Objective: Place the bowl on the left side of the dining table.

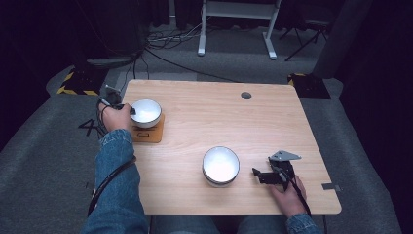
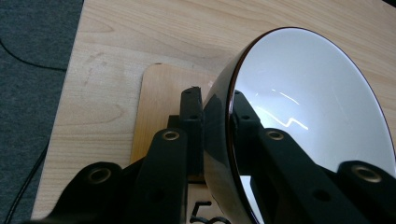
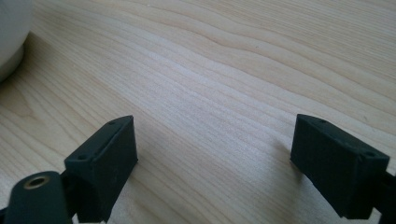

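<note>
Bowl point(image 1: 145, 112) w/ white inside & dark outside sits at the far-left part of the desk point(image 1: 272, 122), on a small wooden board point(image 1: 155, 134); nothing in it as far as the pics show. Its mouth faces up in the high view; round, so no real long axis. In the left gripper view the rim point(image 2: 229, 116) runs edge-on between the jaws, white inside to the right, dark wall to the left. Left tool point(image 1: 127, 109) is clamped on that rim at the bowl's left side: one jaw inside, one outside, gap narrow, just the wall's thickness. The board has dark print at its near edge, too cut off to read. Second bowl point(image 1: 220, 165), same white inside, stands near the front middle of the desk, mouth up, also looks empty. Right tool point(image 1: 258, 174) rests low on the desk just right of it, not touching, jaws wide apart w/ bare wood between them.
</note>
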